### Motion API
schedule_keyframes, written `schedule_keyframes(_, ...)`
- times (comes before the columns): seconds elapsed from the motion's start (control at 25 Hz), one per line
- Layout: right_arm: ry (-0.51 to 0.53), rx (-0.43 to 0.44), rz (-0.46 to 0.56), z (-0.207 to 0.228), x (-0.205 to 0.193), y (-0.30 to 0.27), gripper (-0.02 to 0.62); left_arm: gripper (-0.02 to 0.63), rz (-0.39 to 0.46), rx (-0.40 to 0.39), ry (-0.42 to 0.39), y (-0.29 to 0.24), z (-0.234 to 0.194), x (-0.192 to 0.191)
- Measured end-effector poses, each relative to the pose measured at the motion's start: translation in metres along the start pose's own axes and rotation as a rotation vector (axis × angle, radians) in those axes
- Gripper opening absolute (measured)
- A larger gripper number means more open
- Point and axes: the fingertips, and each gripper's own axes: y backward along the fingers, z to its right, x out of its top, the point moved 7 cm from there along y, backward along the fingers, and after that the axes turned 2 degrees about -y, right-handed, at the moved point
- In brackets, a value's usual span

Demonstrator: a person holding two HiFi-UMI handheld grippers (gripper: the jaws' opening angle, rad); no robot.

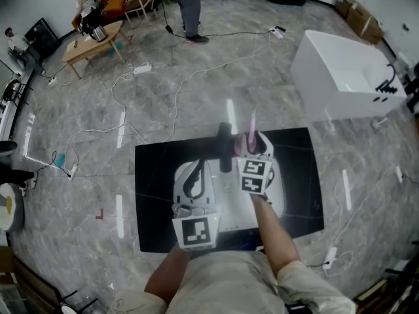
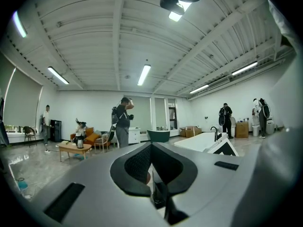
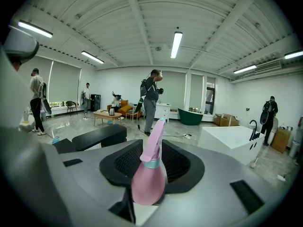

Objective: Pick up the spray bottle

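Note:
A pink spray bottle [image 3: 148, 181] with a pale blue collar stands upright between the jaws of my right gripper [image 3: 152, 171]. The jaws are spread wide, and dark mesh pad shows on both sides of the bottle. In the head view the bottle's pink top [image 1: 252, 128] pokes out beyond the right gripper [image 1: 253, 144], over the black table [image 1: 157, 175]. My left gripper [image 1: 195, 170] hovers over the table's left half and points level. Its jaws [image 2: 151, 171] meet in a thin line with nothing held between them.
A black bar-shaped thing [image 1: 224, 148] lies between the two grippers. A white bathtub [image 1: 344, 74] stands at the back right. A low wooden table [image 1: 91, 41] stands at the back left. A person [image 1: 186, 8] stands beyond. Cables [image 1: 141, 69] trail across the marble floor.

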Motion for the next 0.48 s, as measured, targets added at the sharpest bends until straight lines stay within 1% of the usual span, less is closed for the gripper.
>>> schedule_keyframes(0.16,0.015,-0.019,0.008,0.0004,-0.0016,0.0006,0.114,0.002,-0.011,0.002,-0.003,-0.0002,-0.0007,-0.0041)
schedule_keyframes(0.28,0.031,-0.030,0.017,0.0006,-0.0024,0.0020,0.092,0.002,-0.016,-0.003,-0.005,-0.0016,0.0011,-0.0059)
schedule_keyframes(0.48,0.040,-0.030,0.020,0.0015,-0.0026,0.0019,0.089,0.002,-0.019,-0.007,-0.001,-0.0044,0.0008,-0.0064)
